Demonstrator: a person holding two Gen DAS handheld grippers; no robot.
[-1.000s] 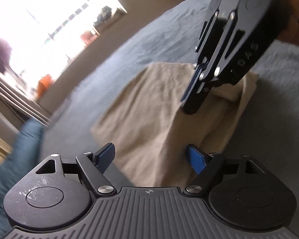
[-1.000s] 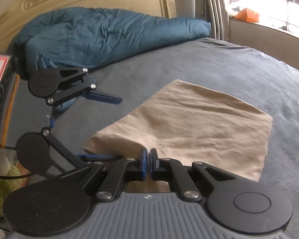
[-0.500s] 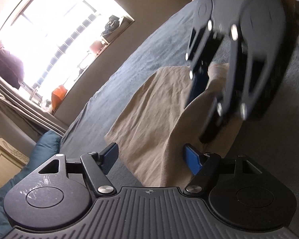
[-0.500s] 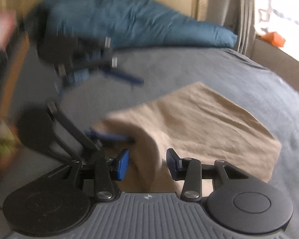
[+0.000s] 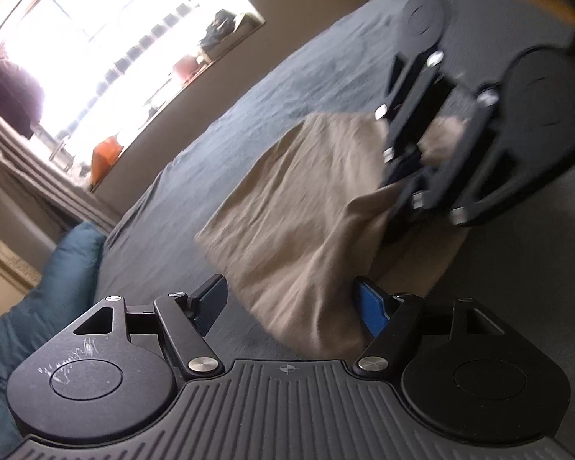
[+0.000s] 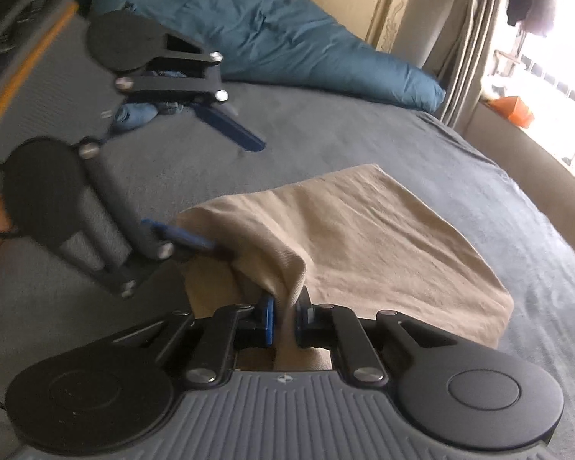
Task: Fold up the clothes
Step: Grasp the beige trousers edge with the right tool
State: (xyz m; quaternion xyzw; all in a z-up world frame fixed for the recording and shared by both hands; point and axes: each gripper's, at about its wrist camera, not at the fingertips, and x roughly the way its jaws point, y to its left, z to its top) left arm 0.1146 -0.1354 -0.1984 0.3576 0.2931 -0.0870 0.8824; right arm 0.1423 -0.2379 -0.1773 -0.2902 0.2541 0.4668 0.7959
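A beige cloth point(image 6: 364, 237) lies on the dark blue bed cover point(image 6: 364, 134), with its near corner lifted into a fold. My right gripper point(image 6: 285, 316) has that raised fold between its blue pads, and its jaws are closing on it. From the left wrist view the right gripper point(image 5: 406, 207) looks blurred, with cloth bunched in it. My left gripper point(image 5: 289, 303) stands open and wide beside it. The cloth's point(image 5: 295, 230) edge lies between its fingers, close to the right finger point(image 5: 370, 306). In the right wrist view the left gripper's point(image 6: 235, 195) lower finger touches the cloth's left edge.
A teal duvet point(image 6: 287, 38) is heaped along the cream headboard point(image 6: 379, 7) at the far side of the bed. A small blue garment point(image 6: 138, 115) lies behind the left gripper. Curtains point(image 6: 467, 38) and a bright window sill with an orange object point(image 6: 513, 109) are at the right.
My right gripper opened, rolled and shifted along the cloth, then closed again on a raised fold of it. The left gripper stayed open in the same place.
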